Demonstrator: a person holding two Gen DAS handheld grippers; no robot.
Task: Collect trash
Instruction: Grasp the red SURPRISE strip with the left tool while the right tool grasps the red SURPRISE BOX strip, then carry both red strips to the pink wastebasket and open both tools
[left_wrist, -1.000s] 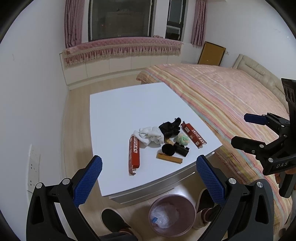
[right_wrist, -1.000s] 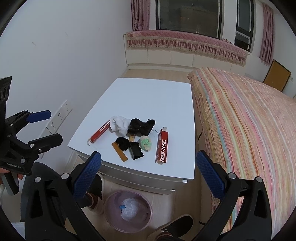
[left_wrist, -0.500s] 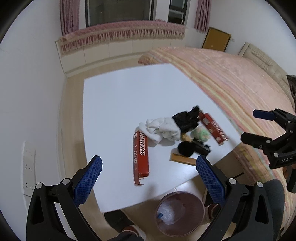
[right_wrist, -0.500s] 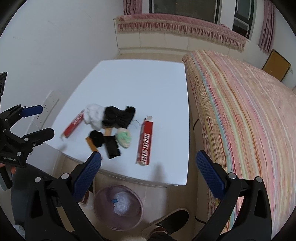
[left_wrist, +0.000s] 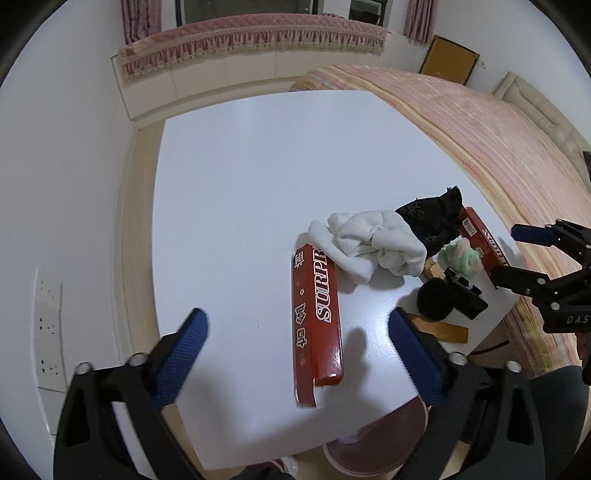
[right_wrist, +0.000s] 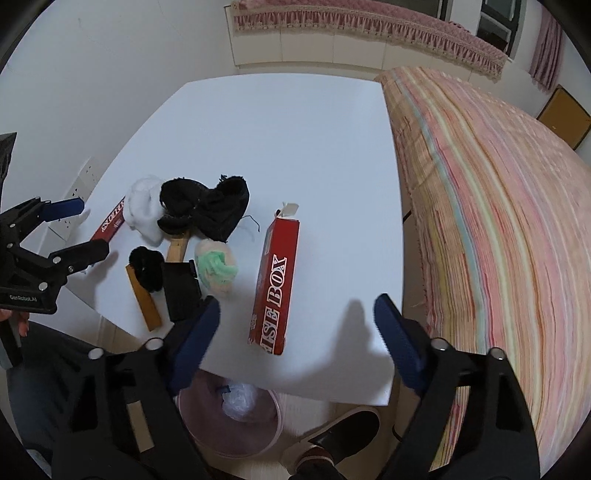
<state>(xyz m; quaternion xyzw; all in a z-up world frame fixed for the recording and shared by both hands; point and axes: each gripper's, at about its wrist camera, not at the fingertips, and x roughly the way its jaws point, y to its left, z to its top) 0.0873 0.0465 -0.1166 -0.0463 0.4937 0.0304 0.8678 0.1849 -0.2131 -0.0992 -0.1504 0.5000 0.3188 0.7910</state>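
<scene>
Trash lies in a heap on the white table (left_wrist: 240, 184). One long red box (left_wrist: 317, 317) lies in front of my left gripper (left_wrist: 297, 323). Its jaws are closing, wide apart, and the blue pads touch nothing. Another red box (right_wrist: 275, 284) lies ahead of my right gripper (right_wrist: 297, 312), whose jaws are closing too, clear of the box. Between the boxes lie a white cloth (left_wrist: 373, 243), a black cloth (right_wrist: 207, 206), a green-and-pink wad (right_wrist: 216, 267), a black pompom (right_wrist: 146, 267), a small black box (right_wrist: 181, 291) and a wooden block (right_wrist: 144, 299).
A pink bin (right_wrist: 229, 417) with a liner stands on the floor under the table's near edge, beside a person's shoe (right_wrist: 343, 435). A striped bed (right_wrist: 498, 221) runs along the table's right side. A white wall with sockets (left_wrist: 48, 325) is on the left.
Both grippers have come down and closer to the table, so the trash looks larger. The fingers of both now stand a little closer together than before.
</scene>
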